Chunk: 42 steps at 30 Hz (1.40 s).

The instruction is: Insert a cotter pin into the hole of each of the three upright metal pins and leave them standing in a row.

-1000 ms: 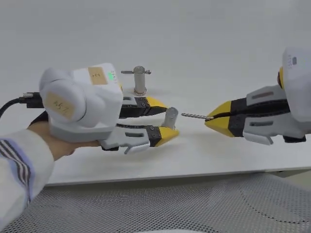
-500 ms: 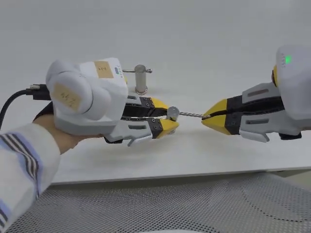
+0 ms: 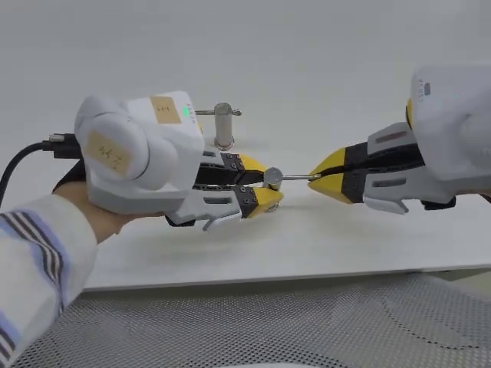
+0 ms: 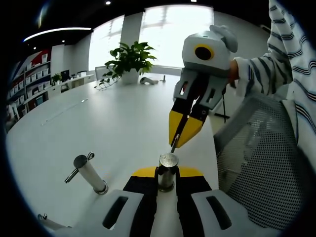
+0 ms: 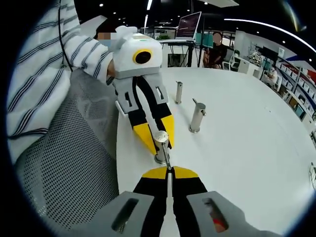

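The left tongs point(image 3: 268, 182) are pinched on a metal pin point(image 3: 273, 176) in the head view, its round head showing between the yellow tips. The right tongs point(image 3: 316, 176) face them from the right, pressed together on a cotter pin point(image 3: 299, 177) whose free end meets the metal pin just under the head. Whether it has entered the hole cannot be told. A hand point(image 3: 96, 221) in a striped sleeve point(image 3: 31, 268) cups the left unit from below and holds it level. Behind, a second metal pin point(image 3: 223, 126) stands upright on the white surface point(image 3: 345, 245) with a cotter pin through its top. A grey mesh chair point(image 3: 307, 326) lies at the near edge.

In the left gripper view the left tongs point(image 4: 168, 174) clamp the metal pin point(image 4: 168, 168) by its shaft. The right tongs point(image 4: 185, 131) tilt down from above, and the cotter pin point(image 4: 174, 144) touches the pin's head end. The second metal pin point(image 4: 90, 174) stands to the left. The surface point(image 4: 113, 118) runs back to a potted plant point(image 4: 128, 59) and bright windows.

In the right gripper view the right tongs point(image 5: 168, 173) are shut on the cotter pin point(image 5: 167, 160), which points at the metal pin point(image 5: 160, 145). The left tongs point(image 5: 155, 132) reach down from the sleeved arm. Further back on the surface point(image 5: 247, 128), well apart from the tongs, stand the second metal pin point(image 5: 196, 117) and a third metal pin point(image 5: 178, 92).
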{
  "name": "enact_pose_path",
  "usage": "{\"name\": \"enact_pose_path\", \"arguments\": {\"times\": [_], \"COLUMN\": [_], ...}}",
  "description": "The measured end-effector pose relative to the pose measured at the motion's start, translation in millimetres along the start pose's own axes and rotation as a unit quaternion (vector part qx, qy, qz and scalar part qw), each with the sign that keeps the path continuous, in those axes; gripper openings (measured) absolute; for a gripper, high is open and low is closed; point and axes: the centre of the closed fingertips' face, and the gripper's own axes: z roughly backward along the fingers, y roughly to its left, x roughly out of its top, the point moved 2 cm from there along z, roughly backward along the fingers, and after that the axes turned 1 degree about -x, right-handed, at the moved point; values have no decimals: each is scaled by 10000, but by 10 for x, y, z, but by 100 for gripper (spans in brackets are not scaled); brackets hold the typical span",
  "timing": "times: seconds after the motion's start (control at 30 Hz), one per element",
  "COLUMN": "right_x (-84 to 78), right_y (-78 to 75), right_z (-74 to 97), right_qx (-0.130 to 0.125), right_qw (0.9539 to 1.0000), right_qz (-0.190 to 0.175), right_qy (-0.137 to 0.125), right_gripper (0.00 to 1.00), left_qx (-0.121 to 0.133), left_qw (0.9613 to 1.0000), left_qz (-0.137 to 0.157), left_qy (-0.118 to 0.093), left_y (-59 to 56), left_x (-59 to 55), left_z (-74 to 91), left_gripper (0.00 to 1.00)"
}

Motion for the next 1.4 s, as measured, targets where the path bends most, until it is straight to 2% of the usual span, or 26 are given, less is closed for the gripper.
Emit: {"name": "enact_pose_path", "arguments": {"times": [0.17,0.3,0.37,0.43,0.63,0.73,1.03,1.2,1.4], "right_x": [30,89,95,116,117,68,90,117,124], "right_y": [19,80,102,101,113,70,68,50,69], "right_z": [-57,-113,-133,-146,-136,-119,-20,-53,-92], "right_qx": [60,140,170,154,144,17,-5,-58,-4], "right_qw": [10000,9998,9995,9995,9994,9998,9996,9993,9993], "right_qz": [46,28,180,161,104,117,72,83,145], "right_qy": [-20,-125,-189,-229,-288,-181,-289,-350,-339], "right_gripper": [0,0,0,0,0,5,1,0,0], "left_qx": [-7,1,0,4,15,16,16,22,32], "left_qw": [10000,10000,10000,10000,10000,10000,10000,10000,10000], "left_qz": [2,30,22,18,26,20,-6,3,7], "left_qy": [3,-11,-15,-16,-14,-14,-6,4,7], "left_y": [-4,-15,-24,-25,-27,-26,-28,-28,-24], "left_x": [1,-5,-9,-10,-13,-15,-15,-16,-14], "left_z": [-3,-10,-9,-9,-10,-10,-4,-2,-1], "left_gripper": [10,10,10,10,10,10,10,10,10]}}
